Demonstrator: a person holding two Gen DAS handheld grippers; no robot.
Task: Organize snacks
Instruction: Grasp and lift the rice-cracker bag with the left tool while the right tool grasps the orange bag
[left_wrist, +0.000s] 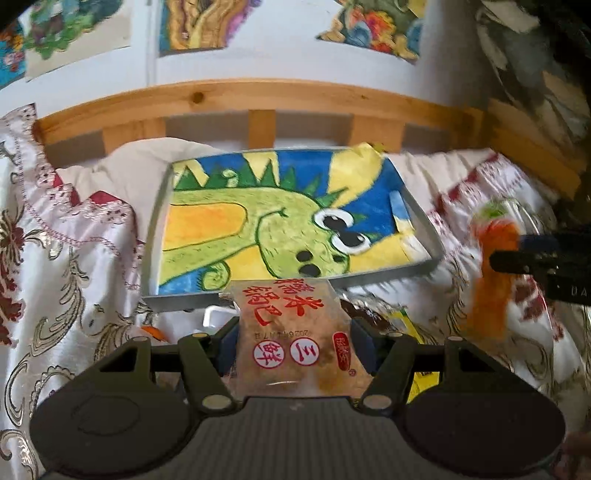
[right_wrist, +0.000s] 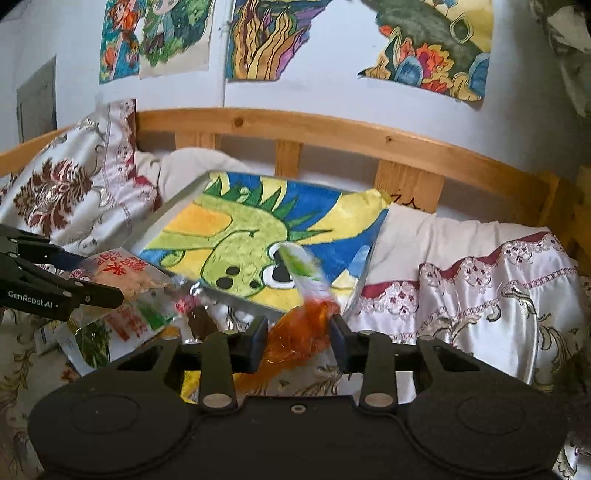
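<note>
A clear snack packet (left_wrist: 291, 314) with red characters is clamped between the fingers of my left gripper (left_wrist: 295, 343), just in front of the near rim of a grey tray (left_wrist: 184, 301). The tray is lined with a green dinosaur drawing and lies on the bed. My right gripper (right_wrist: 299, 334) is shut on an orange packet (right_wrist: 284, 350) with a green-and-white top, held over the tray's near corner (right_wrist: 236, 299). In the left wrist view the right gripper (left_wrist: 517, 251) and its orange packet (left_wrist: 495, 266) are blurred at the right. The left gripper (right_wrist: 99, 277) with its packet (right_wrist: 118, 269) appears at the left of the right wrist view.
Several loose snack packets (right_wrist: 122, 321) lie on the patterned bedcover below the tray's near edge, among them a yellow one (left_wrist: 410, 325). A wooden bed rail (right_wrist: 332, 129) runs behind the tray. Pillows (right_wrist: 74, 177) sit at the left, and drawings hang on the wall.
</note>
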